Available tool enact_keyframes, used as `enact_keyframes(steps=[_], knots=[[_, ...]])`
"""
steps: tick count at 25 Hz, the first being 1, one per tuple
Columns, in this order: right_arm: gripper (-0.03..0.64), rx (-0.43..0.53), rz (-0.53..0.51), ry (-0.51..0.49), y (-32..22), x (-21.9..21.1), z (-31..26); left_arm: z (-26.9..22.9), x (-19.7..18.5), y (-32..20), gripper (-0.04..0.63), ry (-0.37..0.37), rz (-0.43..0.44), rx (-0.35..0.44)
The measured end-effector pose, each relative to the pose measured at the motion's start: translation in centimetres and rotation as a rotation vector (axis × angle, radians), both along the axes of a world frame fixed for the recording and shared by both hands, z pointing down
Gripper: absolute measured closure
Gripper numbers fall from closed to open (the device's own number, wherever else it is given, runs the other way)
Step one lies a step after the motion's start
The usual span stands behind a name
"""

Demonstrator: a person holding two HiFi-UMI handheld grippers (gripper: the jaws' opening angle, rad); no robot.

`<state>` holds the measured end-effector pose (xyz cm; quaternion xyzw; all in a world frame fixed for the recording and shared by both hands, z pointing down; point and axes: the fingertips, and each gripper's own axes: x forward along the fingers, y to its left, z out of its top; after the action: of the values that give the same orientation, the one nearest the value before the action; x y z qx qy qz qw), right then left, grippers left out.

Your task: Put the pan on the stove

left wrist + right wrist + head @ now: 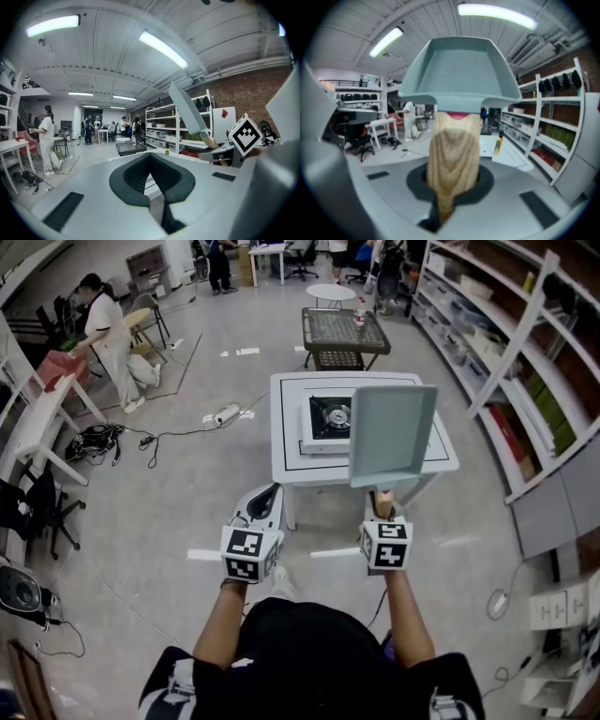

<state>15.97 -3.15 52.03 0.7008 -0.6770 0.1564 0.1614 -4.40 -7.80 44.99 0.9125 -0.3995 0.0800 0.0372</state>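
A square grey-green pan [392, 435] with a wooden handle [452, 164] stands nearly upright in the air, in front of the white table [291, 470]. My right gripper [382, 505] is shut on that handle, and the pan's tray [459, 70] fills the top of the right gripper view. A portable gas stove [328, 418] sits at the middle of the table, partly hidden behind the pan. My left gripper [262, 505] hovers left of the pan, before the table's front edge, shut and empty [152, 187]. In the left gripper view the pan [187, 110] is seen edge-on.
A small yellow bottle [499, 142] stands on the table. Behind the table is a low dark table [342, 331] with a bottle [360, 310]. Shelving [525, 381] lines the right side. A person [108, 334] stands far left, with cables [112, 439] on the floor.
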Motion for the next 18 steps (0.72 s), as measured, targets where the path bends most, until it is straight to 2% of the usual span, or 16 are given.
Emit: enact_keyframes(steps=[9,14,18], knots=[[0.577,-0.038,0.058,-0.011,-8.5,-1.0,0.4,-0.1,-1.1,-9.7,0.569,-0.02,0.065,-0.016],[0.577,-0.058,0.093,-0.014,-12.1,-1.1,0.7,-0.3,-1.1,-13.9,0.569,0.05,0.125,-0.064],[0.577,-0.073,0.117,-0.007,-14.1,-0.9,1.3,0.1,-0.3,-16.3,0.571,0.028,0.158,-0.049]])
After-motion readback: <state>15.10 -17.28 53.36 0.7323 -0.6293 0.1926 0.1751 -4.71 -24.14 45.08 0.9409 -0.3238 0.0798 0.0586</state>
